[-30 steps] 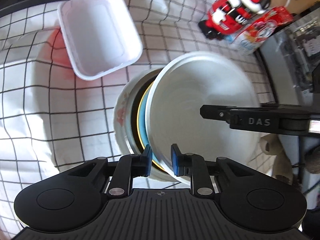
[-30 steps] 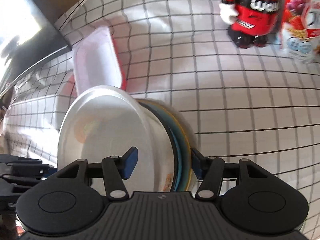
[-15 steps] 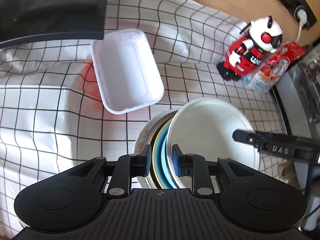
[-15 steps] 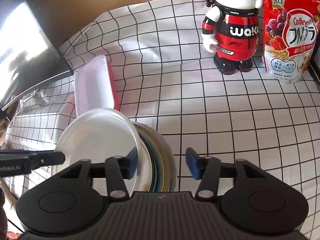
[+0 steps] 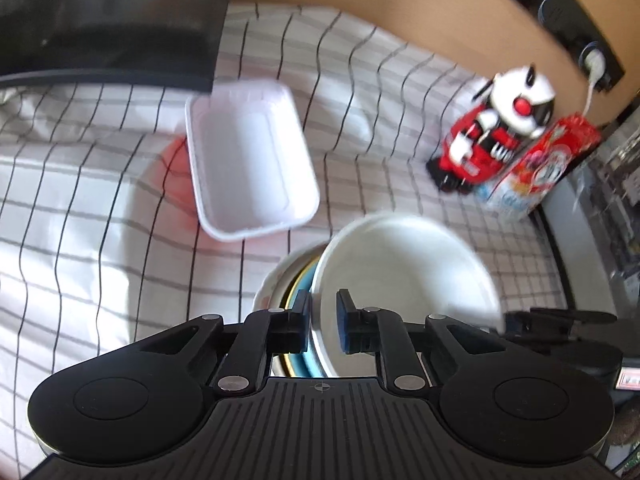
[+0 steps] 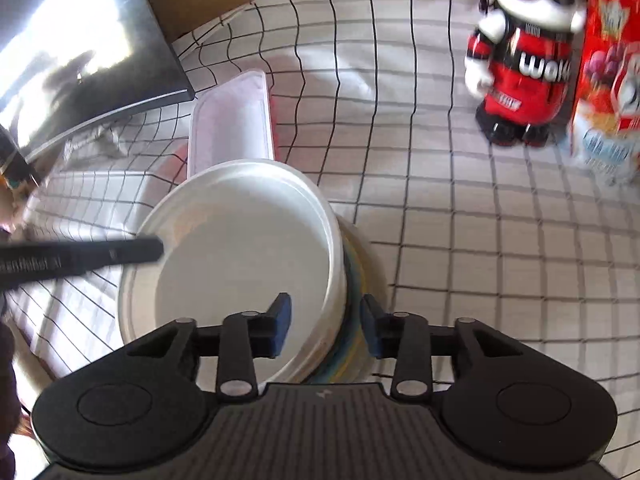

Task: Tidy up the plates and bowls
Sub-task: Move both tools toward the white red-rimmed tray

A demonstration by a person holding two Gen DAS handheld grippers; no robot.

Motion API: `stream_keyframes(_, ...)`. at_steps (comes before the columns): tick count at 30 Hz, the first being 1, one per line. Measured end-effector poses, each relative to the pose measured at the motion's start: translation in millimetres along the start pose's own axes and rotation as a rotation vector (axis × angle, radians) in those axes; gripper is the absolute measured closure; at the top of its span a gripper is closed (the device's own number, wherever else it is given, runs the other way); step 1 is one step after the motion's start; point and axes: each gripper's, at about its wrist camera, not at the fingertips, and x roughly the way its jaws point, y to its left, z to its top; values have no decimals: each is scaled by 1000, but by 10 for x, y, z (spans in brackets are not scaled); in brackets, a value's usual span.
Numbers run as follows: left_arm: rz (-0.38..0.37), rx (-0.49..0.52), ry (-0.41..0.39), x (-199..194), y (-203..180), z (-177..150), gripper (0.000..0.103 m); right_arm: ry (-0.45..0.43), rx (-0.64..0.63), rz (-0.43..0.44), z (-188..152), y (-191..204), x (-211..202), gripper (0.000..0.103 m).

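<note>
**One white plate pinched on edge beside a stack of dishes**

One checked tablecloth (image 5: 100, 220) covers the whole surface, white with a black grid. One dark monitor (image 6: 80, 52) stands at the far left edge of it. On the cloth lies one white rectangular tray (image 5: 248, 164), empty side up, with a red tint showing under its left side.

One white plate (image 5: 404, 272) is tilted up on edge, leaning against a stack of dishes (image 5: 292, 292). In the stack I count a pale patterned outer rim, a yellow rim and a blue rim; whether there are more I cannot tell. At the far right stand one red, white and black toy robot (image 6: 520, 52) and, just beside it, one red cereal bag (image 6: 608, 64).

The left gripper (image 5: 323, 316) has its two blue-padded fingers drawn narrow onto the near rim of the white plate, one pad on each face. The right gripper (image 6: 324, 322) has its fingers spread wide, straddling the plate's edge and the stack without pressing either.

The right wrist view shows the plate's hollow face and the left gripper's black finger crossing in from the left. The left wrist view shows one wall socket strip (image 5: 576, 40) with a white plug.
</note>
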Motion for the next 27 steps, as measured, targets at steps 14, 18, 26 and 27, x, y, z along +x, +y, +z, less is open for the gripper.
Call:
stream_keyframes(14, -135, -74, -133, -355, 205, 311, 89, -187, -139, -89, 792, 262, -677, 20)
stream_keyframes(18, -135, -81, -248, -527, 295, 469, 89, -214, -196, -68, 1158, 349, -682, 19)
stream_keyframes(26, 154, -85, -220, -231, 512, 729, 86, 27, -149, 89, 1847, 298, -15, 26)
stream_keyframes(27, 197, -103, -192, -97, 567, 735, 86, 61, -145, 101, 1880, 297, 139, 37)
